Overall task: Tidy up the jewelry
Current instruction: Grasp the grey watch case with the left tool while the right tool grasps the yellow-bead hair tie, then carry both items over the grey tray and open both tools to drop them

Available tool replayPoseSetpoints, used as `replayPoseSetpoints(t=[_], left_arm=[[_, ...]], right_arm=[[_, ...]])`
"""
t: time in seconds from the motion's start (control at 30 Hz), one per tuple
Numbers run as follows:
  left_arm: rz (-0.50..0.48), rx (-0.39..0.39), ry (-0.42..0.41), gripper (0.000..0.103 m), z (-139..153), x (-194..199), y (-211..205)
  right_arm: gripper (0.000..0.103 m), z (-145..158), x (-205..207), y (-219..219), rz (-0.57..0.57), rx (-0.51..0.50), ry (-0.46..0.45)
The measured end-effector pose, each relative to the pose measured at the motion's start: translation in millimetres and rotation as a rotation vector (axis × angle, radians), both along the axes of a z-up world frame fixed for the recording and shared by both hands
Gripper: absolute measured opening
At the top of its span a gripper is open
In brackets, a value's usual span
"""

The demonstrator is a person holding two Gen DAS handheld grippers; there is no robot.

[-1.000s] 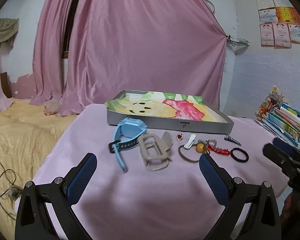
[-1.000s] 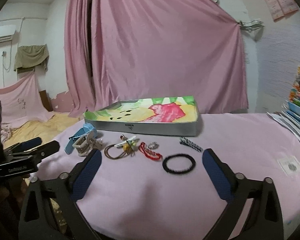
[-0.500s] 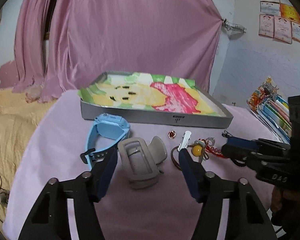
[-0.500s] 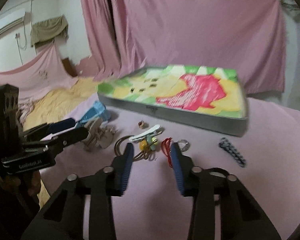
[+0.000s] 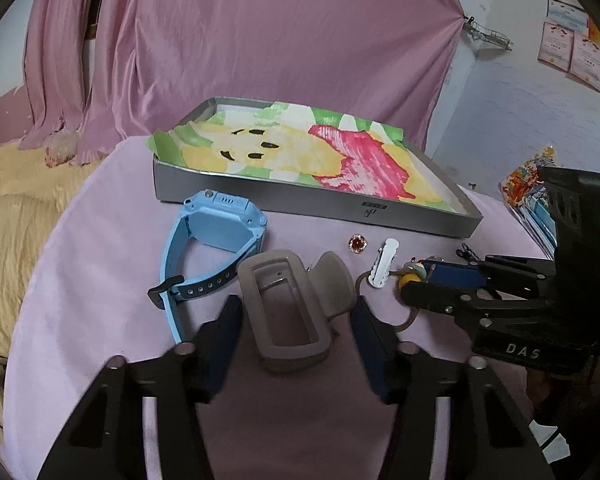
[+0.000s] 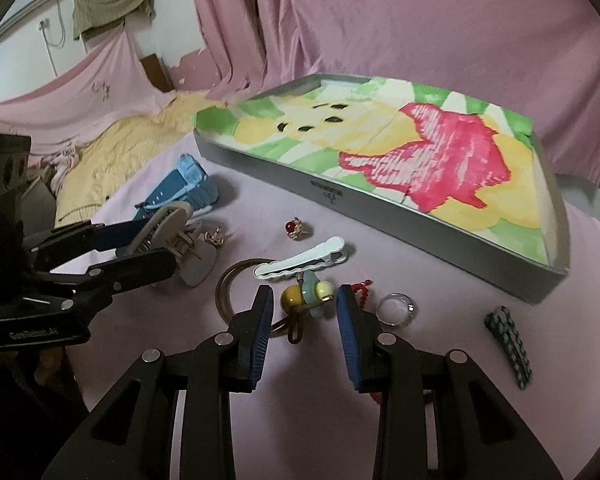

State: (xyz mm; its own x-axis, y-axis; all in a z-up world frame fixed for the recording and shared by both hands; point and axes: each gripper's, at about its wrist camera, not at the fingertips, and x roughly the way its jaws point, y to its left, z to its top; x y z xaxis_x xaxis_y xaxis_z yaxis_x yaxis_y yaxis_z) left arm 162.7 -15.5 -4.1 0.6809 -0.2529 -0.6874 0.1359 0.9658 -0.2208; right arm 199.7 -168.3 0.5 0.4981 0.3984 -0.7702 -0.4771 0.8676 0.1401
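You can count one gray tray (image 6: 452, 236) with a painted picture inside. There is one blue watch (image 5: 220, 224) and one big tan hair claw (image 5: 292, 304). You have two rings: one with a red stone (image 6: 296, 229) and one plain silver (image 6: 396, 309). There are two flat hair clips, one white (image 6: 300, 264) and one dark (image 6: 510, 345). You also see one brown hair tie (image 6: 300, 300) with beads and one red beaded string (image 6: 363, 289).

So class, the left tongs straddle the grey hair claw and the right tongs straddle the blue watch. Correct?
Not quite. The right tongs straddle the beaded hair tie, not the blue watch, as the right wrist view shows. The left tongs do straddle the grey hair claw.
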Motion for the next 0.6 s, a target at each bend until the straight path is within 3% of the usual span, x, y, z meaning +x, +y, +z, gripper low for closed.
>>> replayPoseSetpoints(t=[0.37,0.6], left_arm=[[-0.022,-0.024,-0.003,0.047,3,-12,1],[-0.038,-0.041,-0.096,0.047,29,-15,-2]], right_arm=[[0.026,3,-22,-7,-0.010,0.004,-0.011],[0.026,33,-41,-32,-0.041,0.092,-0.094]])
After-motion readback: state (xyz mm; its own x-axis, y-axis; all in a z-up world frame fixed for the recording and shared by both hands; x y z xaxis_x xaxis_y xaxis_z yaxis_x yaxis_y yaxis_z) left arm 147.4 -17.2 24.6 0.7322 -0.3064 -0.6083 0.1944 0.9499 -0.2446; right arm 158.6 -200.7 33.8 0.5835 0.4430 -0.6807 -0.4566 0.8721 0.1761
